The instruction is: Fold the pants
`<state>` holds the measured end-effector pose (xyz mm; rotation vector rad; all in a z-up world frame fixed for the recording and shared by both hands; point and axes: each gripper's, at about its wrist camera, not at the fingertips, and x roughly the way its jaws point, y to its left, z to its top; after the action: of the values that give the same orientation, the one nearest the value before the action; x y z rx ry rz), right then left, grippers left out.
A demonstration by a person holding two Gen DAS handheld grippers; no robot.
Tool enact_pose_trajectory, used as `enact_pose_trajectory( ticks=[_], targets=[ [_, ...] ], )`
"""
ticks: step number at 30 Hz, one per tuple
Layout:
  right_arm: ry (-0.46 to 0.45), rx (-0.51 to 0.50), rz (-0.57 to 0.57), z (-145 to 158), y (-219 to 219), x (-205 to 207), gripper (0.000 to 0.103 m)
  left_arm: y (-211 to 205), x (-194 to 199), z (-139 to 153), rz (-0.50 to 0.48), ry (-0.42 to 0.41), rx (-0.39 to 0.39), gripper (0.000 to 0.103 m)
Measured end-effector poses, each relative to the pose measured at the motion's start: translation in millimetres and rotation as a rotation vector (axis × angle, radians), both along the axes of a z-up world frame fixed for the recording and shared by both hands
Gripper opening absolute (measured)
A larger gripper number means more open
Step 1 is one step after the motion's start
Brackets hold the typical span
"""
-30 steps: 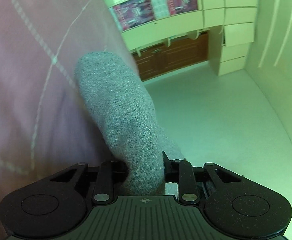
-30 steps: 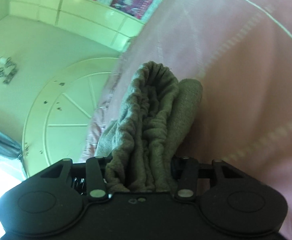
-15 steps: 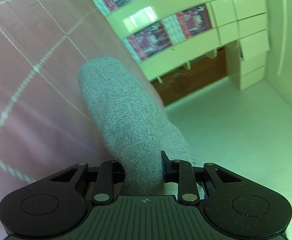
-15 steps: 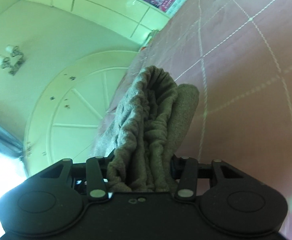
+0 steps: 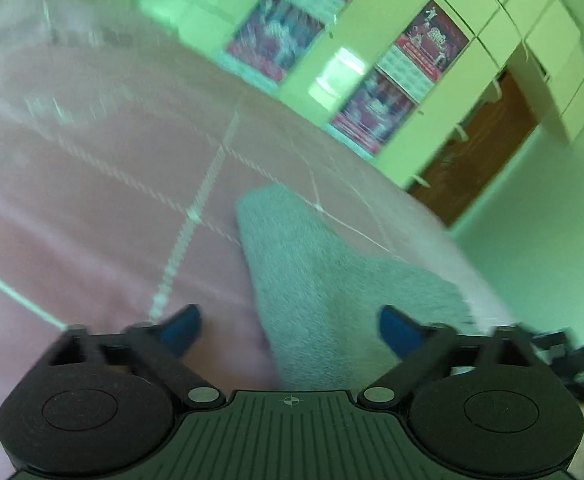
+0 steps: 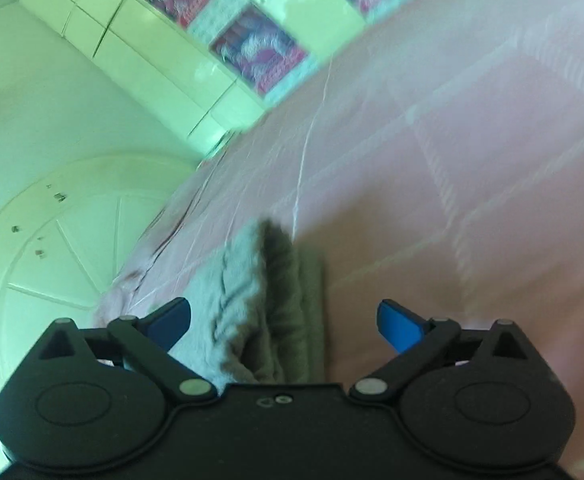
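The grey knit pants [image 5: 316, 280] lie on the pink bedspread [image 5: 111, 216] between the wide-apart fingers of my left gripper [image 5: 289, 326], which is open and does not grip them. In the right wrist view the gathered waistband end of the pants [image 6: 267, 304] lies between the fingers of my right gripper [image 6: 283, 320], also open. Blue pads [image 6: 398, 324] show on both grippers. Both views are blurred by motion.
The pink bedspread [image 6: 452, 200] with white grid lines fills most of both views. Pale cabinets with red posters [image 5: 372, 60] stand beyond the bed. A brown wooden cabinet [image 5: 484, 152] and pale floor [image 5: 552, 220] are at right. A white round headboard-like panel [image 6: 51, 264] is at left.
Both grippers were shut on the pants and have opened, letting the cloth go. The pants now rest on the bedspread, and both cameras have tilted and pulled back.
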<state>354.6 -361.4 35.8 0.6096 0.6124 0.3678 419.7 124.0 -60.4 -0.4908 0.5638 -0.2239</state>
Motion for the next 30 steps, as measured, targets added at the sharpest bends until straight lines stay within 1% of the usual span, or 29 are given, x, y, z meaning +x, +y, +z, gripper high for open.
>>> enact_pose_trajectory(
  ticks=[2,4,6,7,8,9,10,12,13,16,20,22,25,30],
  targets=[
    [-0.055,-0.066,0.008,14.3,12.0,-11.4,0.097,-1.5,-15.8,21.2,0.017,-0.041,0.097,0.103],
    [-0.071,-0.153,0.002,17.3,28.2,-18.2,0.097,-14.1,-26.5,30.0,0.036,-0.051,0.189,0.103],
    [-0.055,-0.259,0.001,13.6,49.0,-16.9,0.097,-27.9,-35.0,31.6,0.035,-0.016,0.302,0.103],
    [-0.042,-0.303,0.006,9.7,56.0,-11.7,0.097,-36.2,-34.5,31.5,0.033,-0.006,0.344,0.103],
    [-0.025,-0.35,0.022,4.7,61.7,-9.5,0.097,-40.4,-35.3,29.6,0.031,0.002,0.369,0.103],
    [0.01,-0.424,0.034,-3.3,70.8,-5.4,0.097,-44.4,-36.6,28.4,0.035,0.012,0.39,0.103],
    [0.029,-0.47,0.049,-10.3,72.3,-11.3,0.097,-45.6,-40.3,27.2,0.039,0.012,0.391,0.103],
    [0.037,-0.441,0.046,-16.8,68.1,-14.5,0.097,-37.1,-46.3,28.0,0.043,0.015,0.361,0.103],
    [0.045,-0.418,0.039,-17.7,65.8,-14.7,0.097,-34.5,-47.8,22.9,0.044,0.019,0.351,0.103],
    [0.051,-0.389,0.038,-19.5,63.7,-12.7,0.097,-28.8,-50.1,17.6,0.053,0.028,0.335,0.103],
    [0.045,-0.366,0.019,-10.6,56.1,-20.5,0.097,-13.6,-64.2,12.1,0.098,0.053,0.327,0.103],
    [0.067,-0.433,-0.047,-4.2,49.2,-32.5,0.097,-6.4,-78.5,2.8,0.131,0.066,0.346,0.103],
    [0.059,-0.45,-0.075,2.8,29.5,-61.2,0.097,1.7,-99.0,0.5,0.163,0.113,0.404,0.103],
    [0.036,-0.487,-0.126,21.7,9.1,-116.6,0.097,-2.8,-144.1,18.0,0.184,0.076,0.44,0.103]
  ],
)
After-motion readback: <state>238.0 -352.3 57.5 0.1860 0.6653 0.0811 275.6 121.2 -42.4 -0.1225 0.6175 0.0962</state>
